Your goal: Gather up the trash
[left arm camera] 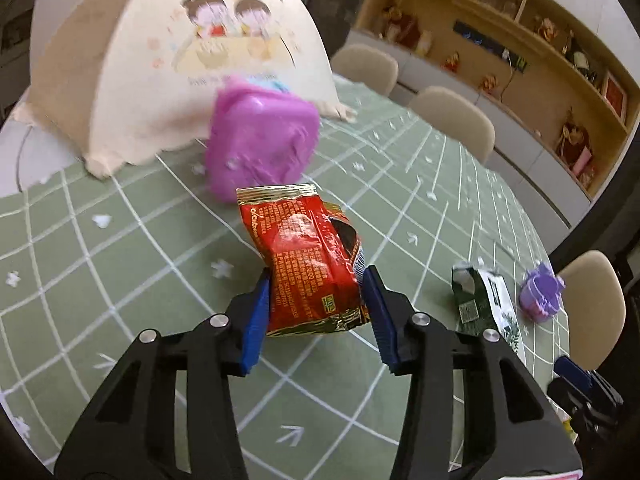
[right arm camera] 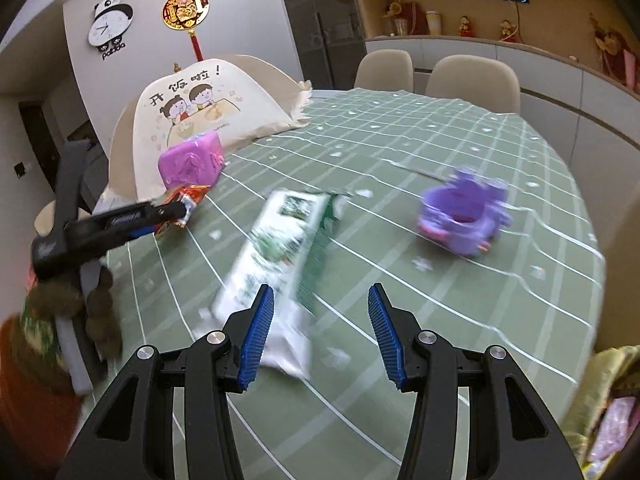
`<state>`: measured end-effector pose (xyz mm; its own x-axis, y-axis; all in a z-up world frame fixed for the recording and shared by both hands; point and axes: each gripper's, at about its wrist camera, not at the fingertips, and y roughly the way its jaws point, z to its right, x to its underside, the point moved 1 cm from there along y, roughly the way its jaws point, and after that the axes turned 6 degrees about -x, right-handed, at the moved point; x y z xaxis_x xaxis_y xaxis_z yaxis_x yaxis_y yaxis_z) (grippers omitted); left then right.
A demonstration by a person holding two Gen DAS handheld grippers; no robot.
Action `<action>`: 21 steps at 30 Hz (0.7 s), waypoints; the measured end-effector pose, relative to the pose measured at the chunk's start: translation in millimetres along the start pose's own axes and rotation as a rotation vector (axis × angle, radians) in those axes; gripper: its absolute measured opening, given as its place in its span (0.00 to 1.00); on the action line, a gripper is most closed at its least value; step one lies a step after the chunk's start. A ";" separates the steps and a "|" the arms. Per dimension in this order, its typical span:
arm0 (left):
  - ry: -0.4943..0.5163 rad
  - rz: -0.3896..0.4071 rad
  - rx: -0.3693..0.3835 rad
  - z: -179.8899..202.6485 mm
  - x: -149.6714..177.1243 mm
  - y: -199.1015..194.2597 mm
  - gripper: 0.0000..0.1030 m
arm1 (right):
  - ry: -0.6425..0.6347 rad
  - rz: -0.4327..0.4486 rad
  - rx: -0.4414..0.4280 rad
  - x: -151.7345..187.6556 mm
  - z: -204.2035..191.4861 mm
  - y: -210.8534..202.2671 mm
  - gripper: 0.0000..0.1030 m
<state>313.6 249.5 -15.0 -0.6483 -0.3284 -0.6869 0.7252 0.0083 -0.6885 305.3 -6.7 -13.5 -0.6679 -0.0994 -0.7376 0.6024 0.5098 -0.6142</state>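
Left gripper (left arm camera: 318,292): blue-padded jaws pinched on a red and gold snack wrapper (left arm camera: 310,260), one pad on each side of its lower half. The wrapper stands up out of the jaws, crinkled, its top seal toward the far side. From the right wrist view the same gripper (right arm camera: 176,210) enters from the left with the wrapper (right arm camera: 182,202) at its tip, raised above the table.

Right gripper (right arm camera: 320,328): jaws spread, nothing between the pads. Its left pad overlaps the near end of a green and white packet (right arm camera: 276,248) in the view; whether it touches is not clear. The packet lies flat on the tablecloth, long axis running from near to far, torn open at the far end, blurred.

Table: round, covered by a green cloth with a white grid (right arm camera: 440,160).

Further items on the cloth:
- Pink box-shaped container (left arm camera: 262,146), just beyond the red wrapper, far left of the table; also in the right wrist view (right arm camera: 190,162).
- Cream fabric food cover with a cartoon of two children (right arm camera: 192,108), behind the pink container, touching or nearly touching it.
- Small purple toy-like cup (right arm camera: 464,216), right of the green and white packet and well apart from it; in the left wrist view (left arm camera: 540,294) it sits just right of that packet (left arm camera: 486,304).

Surroundings: beige chairs (right arm camera: 472,76) at the far edge; wooden shelving with figurines (left arm camera: 520,40); panda wall clock (right arm camera: 110,26).
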 end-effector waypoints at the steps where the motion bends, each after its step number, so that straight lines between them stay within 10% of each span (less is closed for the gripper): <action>1: -0.012 0.000 0.018 -3.1 0.1 -2.1 0.42 | -0.004 0.000 0.003 -3.7 -4.0 5.1 0.45; 21: -0.028 -0.026 0.111 -2.4 -2.2 -9.5 0.44 | 0.096 -0.194 -0.141 -23.8 -13.8 82.3 0.52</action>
<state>307.6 252.4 -7.5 -0.6614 -0.3538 -0.6613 0.7306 -0.1049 -0.6747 364.7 49.4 -42.6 -0.8075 -0.1289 -0.5757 0.3965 0.6040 -0.6914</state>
